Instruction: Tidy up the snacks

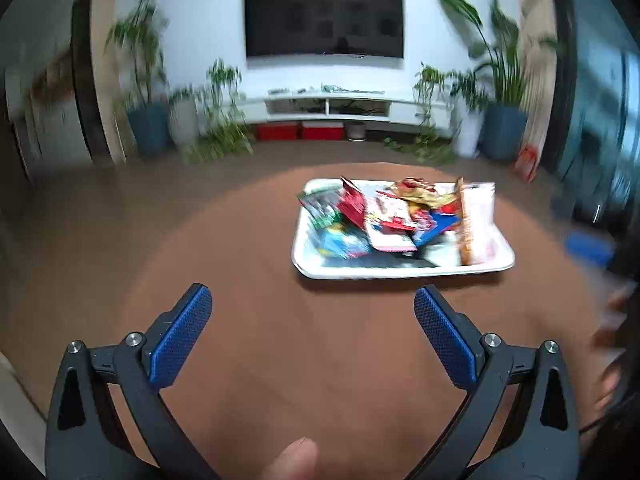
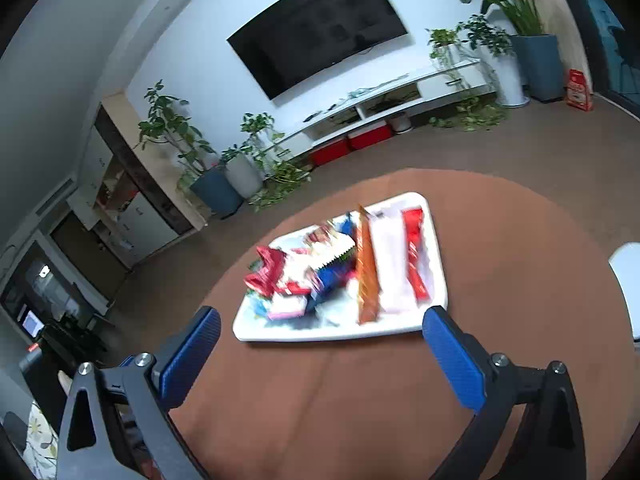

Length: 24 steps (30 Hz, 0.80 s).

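Observation:
A white tray [image 1: 400,272] sits on the round brown table [image 1: 260,240], heaped with several bright snack packets [image 1: 384,216]. A long orange packet [image 1: 466,224] lies along its right side. My left gripper [image 1: 312,300] is open and empty, just short of the tray's near edge. In the right wrist view the same tray [image 2: 320,334] holds the orange packet [image 2: 366,272], a pale pink packet [image 2: 390,264] and a red bar [image 2: 414,252] side by side. My right gripper [image 2: 320,320] is open and empty at the tray's near edge.
A white object [image 2: 628,280] sits at the table's right edge. The table edge curves round behind the tray, with floor beyond. A TV [image 1: 324,16], a white cabinet [image 1: 328,106] and potted plants [image 1: 500,92] line the far wall. The right gripper's blue pad [image 1: 588,246] blurs at right.

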{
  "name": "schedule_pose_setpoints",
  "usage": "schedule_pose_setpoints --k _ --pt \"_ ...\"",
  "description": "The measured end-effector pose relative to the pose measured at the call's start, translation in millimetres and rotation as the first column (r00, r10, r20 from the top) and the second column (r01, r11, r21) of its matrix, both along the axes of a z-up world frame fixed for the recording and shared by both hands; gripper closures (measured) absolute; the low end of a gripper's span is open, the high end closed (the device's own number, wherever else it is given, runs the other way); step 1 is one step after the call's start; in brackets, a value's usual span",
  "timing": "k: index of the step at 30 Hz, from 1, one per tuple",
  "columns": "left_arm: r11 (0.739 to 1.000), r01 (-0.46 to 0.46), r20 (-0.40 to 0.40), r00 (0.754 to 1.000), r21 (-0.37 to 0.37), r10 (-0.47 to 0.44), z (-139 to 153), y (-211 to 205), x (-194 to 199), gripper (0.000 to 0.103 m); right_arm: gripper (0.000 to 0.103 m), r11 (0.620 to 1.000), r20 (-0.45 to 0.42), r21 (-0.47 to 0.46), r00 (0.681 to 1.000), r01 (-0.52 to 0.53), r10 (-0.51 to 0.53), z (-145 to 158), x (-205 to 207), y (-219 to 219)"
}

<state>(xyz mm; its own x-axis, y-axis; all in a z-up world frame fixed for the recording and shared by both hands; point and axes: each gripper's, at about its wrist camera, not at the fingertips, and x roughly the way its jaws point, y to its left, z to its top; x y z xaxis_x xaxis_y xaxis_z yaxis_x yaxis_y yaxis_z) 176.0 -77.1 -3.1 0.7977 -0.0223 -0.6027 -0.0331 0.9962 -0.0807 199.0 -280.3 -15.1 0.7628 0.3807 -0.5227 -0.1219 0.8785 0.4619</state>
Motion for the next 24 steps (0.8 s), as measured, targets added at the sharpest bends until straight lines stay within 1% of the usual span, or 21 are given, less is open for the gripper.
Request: schedule_pose_setpoints --k 1,2,3,4,7,9,12,13,15,18,21,24 --pt "0.998 0.010 -0.007 1.000 -0.062 -0.010 -3.6 5.7 -4.8 0.000 0.000 0.999 0.002 -0.028 1.000 0.021 -0.021 -2.9 -6.6 0.1" --pt "0.990 0.035 -0.022 0.999 -0.137 -0.038 -7.2 12.5 -9.2 0.000 0.000 0.998 0.006 -0.054 0.999 0.035 -0.034 -4.3 -10.5 0.6" --pt "0.985 0.053 -0.032 0.998 -0.165 -0.059 -9.5 15.3 -10.1 0.000 0.000 0.995 0.013 -0.089 0.999 0.052 -0.051 -5.1 -15.0 2.2" --pt "0.983 0.060 -0.042 0.997 -0.173 -0.068 -12.1 16.6 -11.5 0.000 0.000 0.993 0.020 -0.101 0.998 0.062 -0.060 -5.3 -18.8 1.4" --pt "0.994 0.021 -0.035 0.999 -0.104 -0.025 -12.0 12.3 -18.3 0.000 0.000 0.987 0.069 -0.121 0.993 0.108 -0.101 0.8 -29.3 -2.1" --pt "0.999 0.012 -0.013 1.000 -0.050 -0.012 -6.1 9.9 -23.1 0.000 0.000 0.979 0.102 -0.145 0.987 0.142 -0.128 2.6 -35.4 -1.0" --pt "0.999 -0.030 0.035 0.999 0.023 0.029 -1.7 1.7 -33.5 0.000 0.000 0.972 0.122 -0.186 0.985 0.145 -0.124 1.3 -35.8 5.0" --pt "0.998 -0.044 0.045 0.998 0.037 0.042 -0.5 0.4 -34.9 0.000 0.000 0.965 0.130 -0.221 0.985 0.144 -0.118 0.6 -36.3 10.7" --pt "0.997 -0.057 0.054 0.997 0.043 0.055 -1.3 -0.4 -33.9 0.000 0.000 0.952 0.138 -0.272 0.985 0.137 -0.102 -0.9 -36.9 20.4" --pt "0.999 -0.041 0.001 0.999 0.015 0.041 -6.9 3.0 -26.1 0.000 0.000 0.935 0.146 -0.330 0.985 0.132 -0.088 -4.6 -35.2 30.3" --pt "0.996 -0.066 -0.028 0.997 0.052 0.068 -14.8 2.4 -18.9 0.000 0.000 0.909 0.155 -0.392 0.984 0.140 -0.085 -6.8 -35.5 40.9" --pt "0.994 -0.083 -0.046 0.995 0.067 0.086 -21.6 3.4 -13.0 0.000 0.000 0.885 0.155 -0.439 0.984 0.152 -0.092 -9.8 -35.9 47.2"
